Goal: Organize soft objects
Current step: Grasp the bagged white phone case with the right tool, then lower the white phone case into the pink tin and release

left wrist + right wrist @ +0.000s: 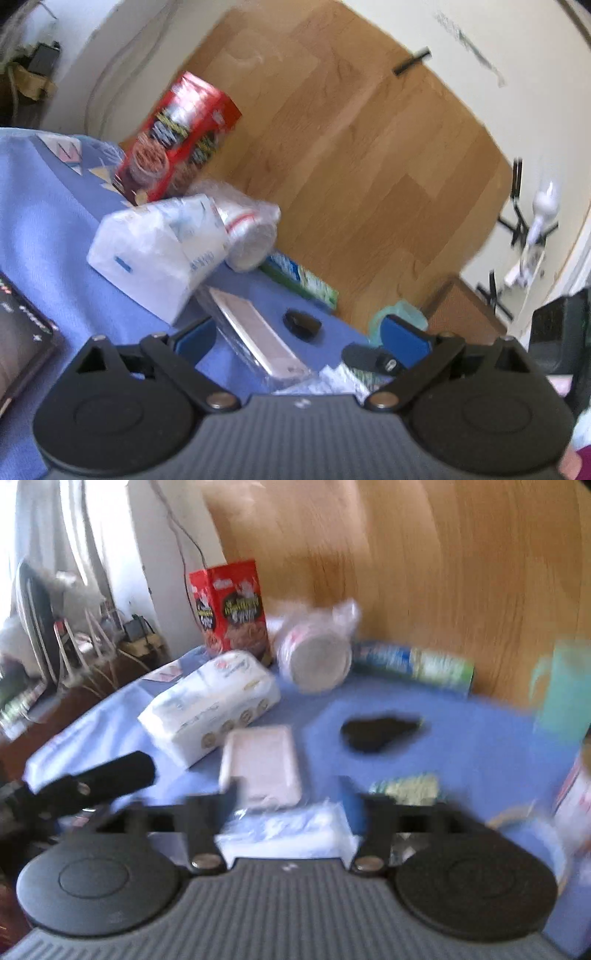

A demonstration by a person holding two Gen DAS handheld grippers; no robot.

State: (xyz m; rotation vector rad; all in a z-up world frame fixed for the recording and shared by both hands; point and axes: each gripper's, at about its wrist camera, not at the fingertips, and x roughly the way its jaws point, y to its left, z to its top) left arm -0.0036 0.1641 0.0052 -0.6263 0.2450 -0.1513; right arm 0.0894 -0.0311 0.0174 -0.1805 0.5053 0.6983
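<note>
Tissue pack [284,834] blurred between parted right jaws, contact unclear; left jaws wide apart, empty.

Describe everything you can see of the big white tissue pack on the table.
The white tissue pack is a soft, oblong bundle in glossy plastic wrap with pale blue print and a row of round gold marks along one long side. It lies flat on the blue tablecloth, angled, in front of the red cereal box, with neither gripper on it. Whether it touches its neighbours is unclear.

On the table [480,738], the cereal box [236,605] stood at the back, the tissue pack [210,705] before it. The sleeve of cups [317,653] lay right of the box, the flat tray [260,762] in front of the pack.
</note>
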